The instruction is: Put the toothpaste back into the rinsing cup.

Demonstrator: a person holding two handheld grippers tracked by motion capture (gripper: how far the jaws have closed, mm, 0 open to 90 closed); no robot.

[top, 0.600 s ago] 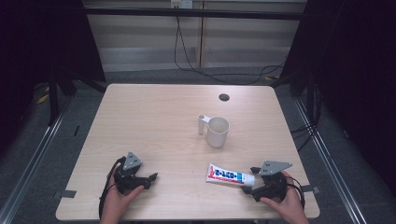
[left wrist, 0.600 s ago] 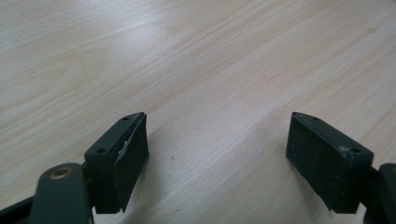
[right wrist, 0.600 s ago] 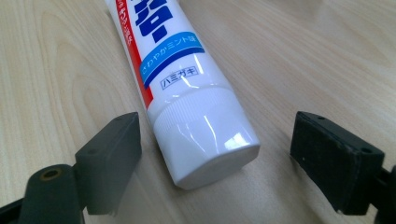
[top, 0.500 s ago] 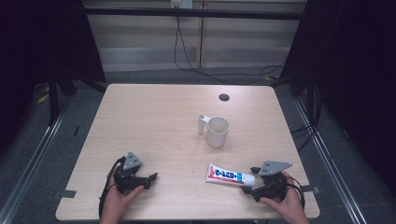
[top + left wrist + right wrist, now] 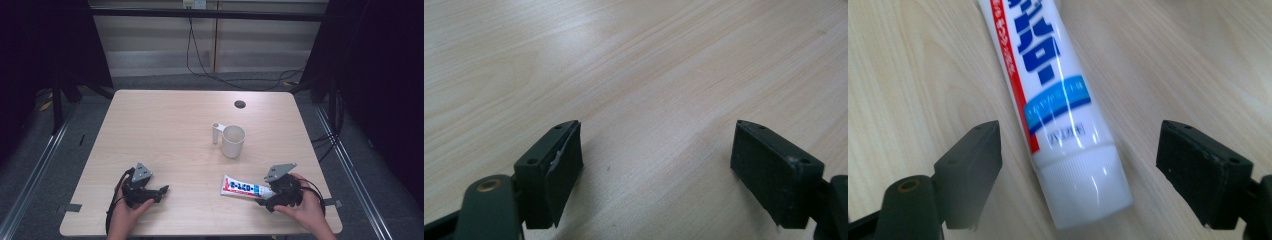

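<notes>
Both tongs point(image 5: 261, 198) & toothpaste tube point(image 5: 241, 187) unmoved.

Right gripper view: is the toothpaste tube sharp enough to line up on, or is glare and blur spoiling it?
Right gripper view: the toothpaste tube is soft, its lettering smeared, with bright glare streaks down the body and on the cap; the open right gripper stands a little sharper. High view: tube small but evenly lit on the table, surroundings dark.
</notes>
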